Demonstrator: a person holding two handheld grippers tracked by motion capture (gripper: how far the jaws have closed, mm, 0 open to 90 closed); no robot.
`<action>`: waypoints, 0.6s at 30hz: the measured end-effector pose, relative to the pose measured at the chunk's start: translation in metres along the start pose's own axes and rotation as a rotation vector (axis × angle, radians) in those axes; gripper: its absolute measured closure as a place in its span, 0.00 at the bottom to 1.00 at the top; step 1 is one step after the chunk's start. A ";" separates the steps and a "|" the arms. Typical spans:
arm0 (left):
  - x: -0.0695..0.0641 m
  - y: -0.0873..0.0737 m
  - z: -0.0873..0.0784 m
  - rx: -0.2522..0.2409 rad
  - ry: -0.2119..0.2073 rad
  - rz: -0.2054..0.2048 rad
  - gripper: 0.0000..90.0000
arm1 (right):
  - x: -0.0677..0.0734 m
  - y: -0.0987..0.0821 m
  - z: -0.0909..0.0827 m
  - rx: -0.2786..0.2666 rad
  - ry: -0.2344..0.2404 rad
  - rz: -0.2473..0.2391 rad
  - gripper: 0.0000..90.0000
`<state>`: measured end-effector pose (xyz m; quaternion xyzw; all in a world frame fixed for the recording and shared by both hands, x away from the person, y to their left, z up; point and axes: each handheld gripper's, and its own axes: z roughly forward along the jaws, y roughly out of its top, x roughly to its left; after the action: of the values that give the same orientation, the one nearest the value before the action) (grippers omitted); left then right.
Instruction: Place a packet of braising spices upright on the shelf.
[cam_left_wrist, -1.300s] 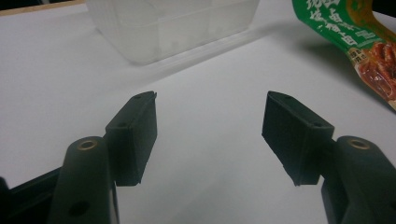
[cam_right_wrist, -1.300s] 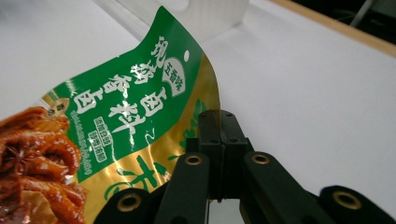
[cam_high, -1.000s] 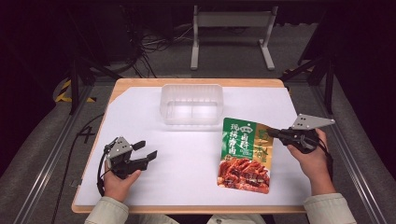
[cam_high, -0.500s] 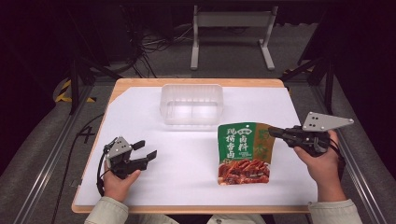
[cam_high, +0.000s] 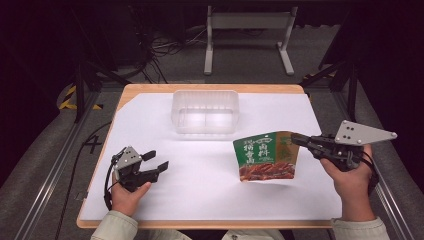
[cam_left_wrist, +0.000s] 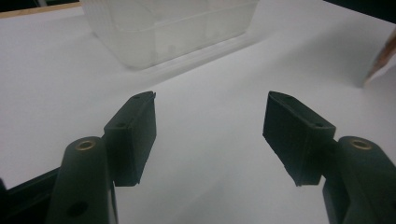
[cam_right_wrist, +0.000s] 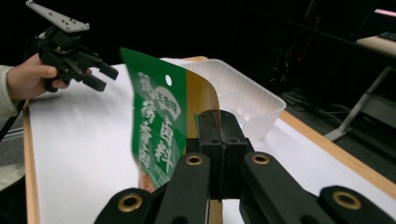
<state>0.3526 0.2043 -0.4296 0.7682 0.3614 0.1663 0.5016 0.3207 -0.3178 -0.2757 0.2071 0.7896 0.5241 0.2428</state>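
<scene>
Pouch (cam_high: 266, 156) now lifted by right tool (cam_high: 299, 139), base blurred.

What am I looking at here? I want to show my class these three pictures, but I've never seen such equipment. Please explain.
A person sits at a table covered in white paper, holding a hand tool with two black jaws in each hand. One picture looks down from above; the other two come from cameras riding on the tools. The right gripper is shut on the edge of a green food pouch, lifting it. The left gripper is open, holding nothing. A clear plastic container sits farther back.
</scene>
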 end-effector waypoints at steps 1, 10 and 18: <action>0.000 0.000 0.000 0.001 -0.001 -0.001 0.39 | 0.000 0.001 0.000 -0.008 -0.010 -0.005 1.00; 0.000 0.000 0.001 -0.001 0.000 0.001 0.39 | 0.003 0.004 -0.005 -0.107 -0.103 0.007 1.00; 0.000 -0.001 0.001 0.002 -0.003 0.000 0.39 | -0.004 -0.001 -0.007 -0.171 -0.099 0.126 1.00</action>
<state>0.3531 0.2036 -0.4307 0.7689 0.3609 0.1648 0.5014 0.3202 -0.3256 -0.2739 0.2603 0.7145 0.5929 0.2650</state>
